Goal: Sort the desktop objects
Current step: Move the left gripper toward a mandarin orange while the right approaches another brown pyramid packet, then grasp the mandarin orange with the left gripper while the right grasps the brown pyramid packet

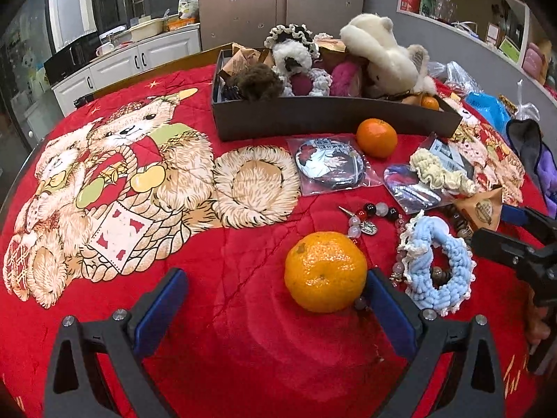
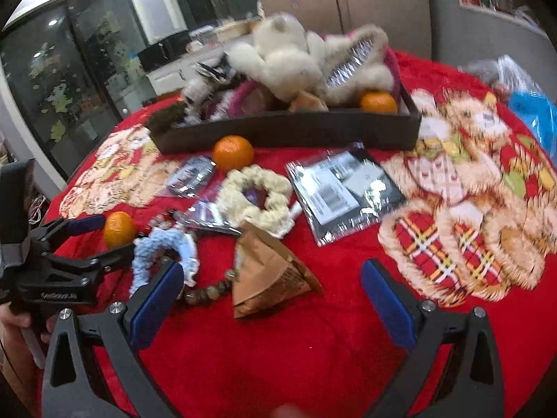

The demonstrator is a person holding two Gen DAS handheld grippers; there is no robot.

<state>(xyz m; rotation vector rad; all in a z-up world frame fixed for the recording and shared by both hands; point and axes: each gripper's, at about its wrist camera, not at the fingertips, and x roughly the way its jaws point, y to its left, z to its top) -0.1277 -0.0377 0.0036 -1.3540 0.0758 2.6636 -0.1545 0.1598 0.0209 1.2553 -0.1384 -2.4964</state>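
A red desk [image 1: 243, 313] carries a box [image 1: 313, 118] at twelve o'clock holding plush toys [image 1: 383, 55] and an orange [image 1: 430, 102]. Both hand-held grippers, left [image 1: 275, 299] and right [image 2: 271, 292], gape wide, holding nothing.

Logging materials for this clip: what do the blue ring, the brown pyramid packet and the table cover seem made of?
Blue ring: chunky looped yarn, likely crochet, white-edged. Brown pyramid packet: matte kraft-like paper, creased and printed. Table cover: red plush or velvet-like fabric, soft sheen with stitched lines.

- Your near orange [image 1: 325, 271] sits on the red cloth.
- Your blue scrunchie [image 1: 440, 266] lies just right of it.
- Your dark box [image 1: 327, 118] holds fluffy toys.
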